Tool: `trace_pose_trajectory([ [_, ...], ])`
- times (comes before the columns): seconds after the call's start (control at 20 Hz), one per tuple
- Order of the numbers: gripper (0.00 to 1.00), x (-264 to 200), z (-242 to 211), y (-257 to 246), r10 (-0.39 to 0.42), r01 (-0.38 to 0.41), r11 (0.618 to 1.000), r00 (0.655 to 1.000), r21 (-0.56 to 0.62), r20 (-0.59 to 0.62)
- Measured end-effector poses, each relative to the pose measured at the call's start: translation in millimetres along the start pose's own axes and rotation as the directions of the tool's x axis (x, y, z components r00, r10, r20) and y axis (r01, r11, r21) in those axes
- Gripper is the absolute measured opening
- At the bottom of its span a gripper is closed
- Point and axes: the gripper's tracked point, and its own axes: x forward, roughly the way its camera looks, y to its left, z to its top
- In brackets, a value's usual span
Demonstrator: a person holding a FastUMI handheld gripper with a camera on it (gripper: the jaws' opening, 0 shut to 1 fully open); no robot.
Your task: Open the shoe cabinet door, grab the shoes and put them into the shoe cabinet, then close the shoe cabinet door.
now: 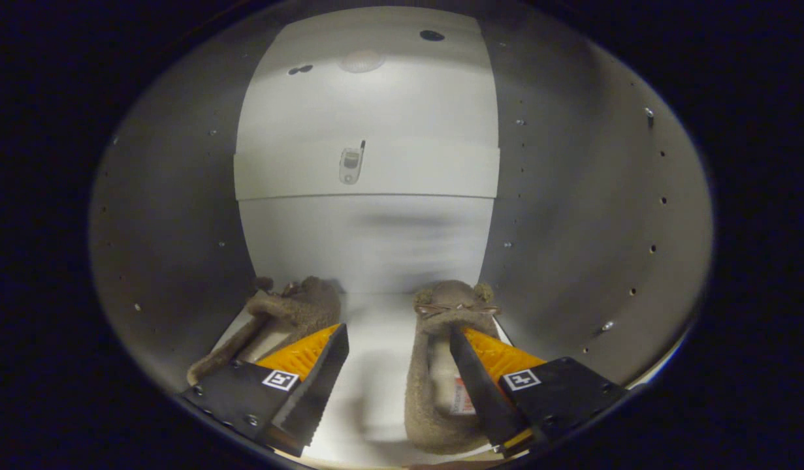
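I am looking into the shoe cabinet (571, 215), with its white back wall beyond the fingers. Two brown fuzzy slippers lie on the white cabinet floor (375, 346), toes toward the back. The left slipper (297, 307) lies partly behind my left finger. The right slipper (431, 391), with a small bow on its toe, lies against my right finger, which covers its right side. My gripper (397, 328) is open, its fingers wide apart. Between them are bare floor and the right slipper's left edge.
Grey side walls (173, 228) with rows of small holes close in on the left and right. A white crosspiece (428, 173) with a small metal fitting (351, 164) runs across the back wall above the slippers.
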Motion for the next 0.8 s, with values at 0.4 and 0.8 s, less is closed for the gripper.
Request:
trace_pose_trajectory([
  [0.4, 0.97, -73.2, 54.1, -2.4, 0.004, -0.011, 0.999, 0.985, 0.036, 0.175],
  [0.8, 0.97, -202.2, 57.0, 5.8, -0.020, 0.005, 0.998, 0.966, 0.059, 0.257],
])
